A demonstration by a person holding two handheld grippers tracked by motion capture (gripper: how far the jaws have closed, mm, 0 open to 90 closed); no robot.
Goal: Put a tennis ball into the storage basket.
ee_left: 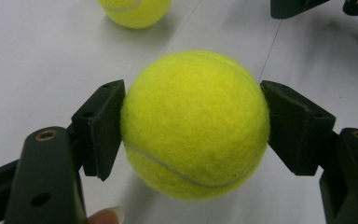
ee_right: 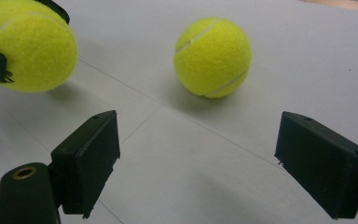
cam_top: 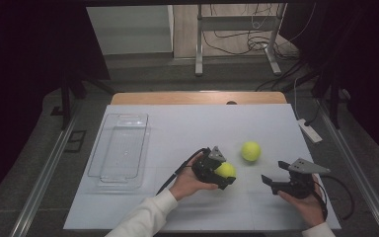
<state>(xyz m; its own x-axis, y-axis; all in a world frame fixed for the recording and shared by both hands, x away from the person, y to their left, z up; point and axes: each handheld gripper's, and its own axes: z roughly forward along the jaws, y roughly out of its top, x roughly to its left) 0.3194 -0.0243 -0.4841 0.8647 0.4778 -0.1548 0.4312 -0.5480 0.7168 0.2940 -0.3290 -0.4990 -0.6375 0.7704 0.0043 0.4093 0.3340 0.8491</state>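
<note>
On the near middle of the white table [cam_top: 177, 123], the left gripper [cam_top: 225, 173] has its jaws closed against the two sides of a yellow tennis ball [cam_top: 225, 170]. Left gripper view: both black pads press flat on the ball [ee_left: 194, 125], one on each side, felt seam running across its lower half. Whether the ball rests on the table or sits just above it cannot be told.

Second tennis ball [cam_top: 250, 151] lies free on the table, just beyond and to the right of the held one, apart from it. Right gripper view shows it [ee_right: 212, 57] ahead of the jaws, nothing touching it.

Right gripper [cam_top: 271, 181], near right of the table, jaws standing wide apart with nothing between them; bare table surface shows in the gap [ee_right: 196, 163].

Clear plastic tray [cam_top: 94, 163] sits at the left side of the table, well apart from both balls.
</note>
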